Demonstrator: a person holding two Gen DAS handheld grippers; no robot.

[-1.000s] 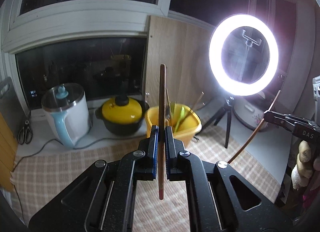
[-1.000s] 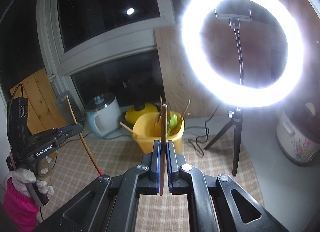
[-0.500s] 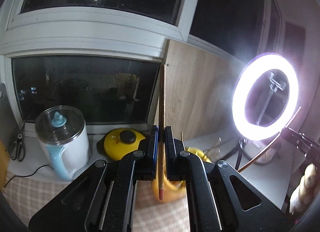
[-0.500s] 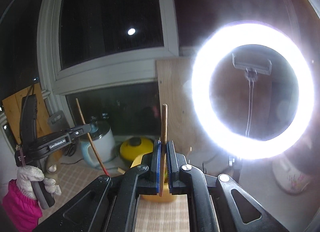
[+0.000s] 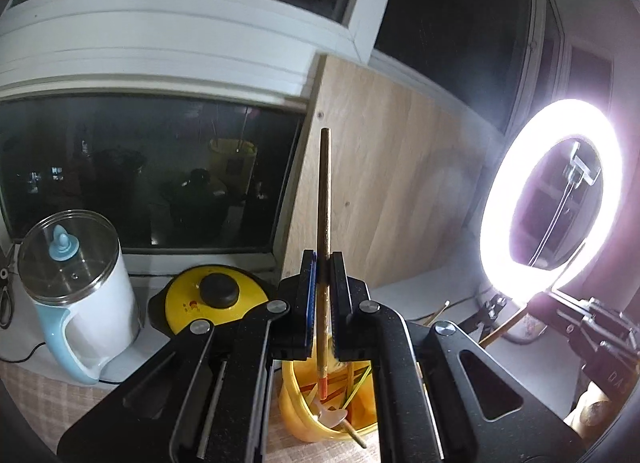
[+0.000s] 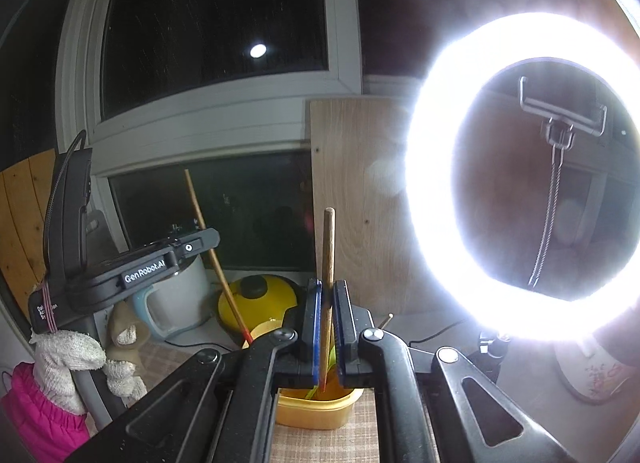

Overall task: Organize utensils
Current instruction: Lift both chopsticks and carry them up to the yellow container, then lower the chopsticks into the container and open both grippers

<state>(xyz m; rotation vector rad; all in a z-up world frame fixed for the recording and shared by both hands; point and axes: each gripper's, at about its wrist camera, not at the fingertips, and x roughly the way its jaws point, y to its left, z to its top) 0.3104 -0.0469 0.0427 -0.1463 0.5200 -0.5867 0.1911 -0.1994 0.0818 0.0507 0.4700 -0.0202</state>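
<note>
The left gripper [image 5: 323, 299] has its two fingers pinched on a wooden chopstick [image 5: 324, 199] that stands upright between the pads, its blunt top far up against the pale wood panel [image 5: 384, 167] and its red-tipped lower end hanging inside the mouth of the yellow utensil bucket [image 5: 296, 411] just below the jaws. Several other sticks and a green utensil lie tilted in that bucket. The right gripper [image 6: 327, 327] is likewise clamped on a second chopstick [image 6: 328, 247], held upright, with its lower tip reaching down over the same bucket [image 6: 316, 407], which sits on a checked tablecloth [image 6: 324, 443]. In the right wrist view the left gripper [image 6: 200, 241] appears at the left, gripped by a hand in a white knit glove [image 6: 68, 359] with a pink sleeve, and its chopstick [image 6: 212, 251] slants down toward the bucket rim. Far left on the counter stands a white and blue electric kettle [image 5: 76, 295] with a glass lid, and just beside it, to the right, a yellow-lidded pot [image 5: 212, 299]. A lit ring light [image 5: 548, 199] on a tripod stands at the right, and dark window panes fill the far wall.
</note>
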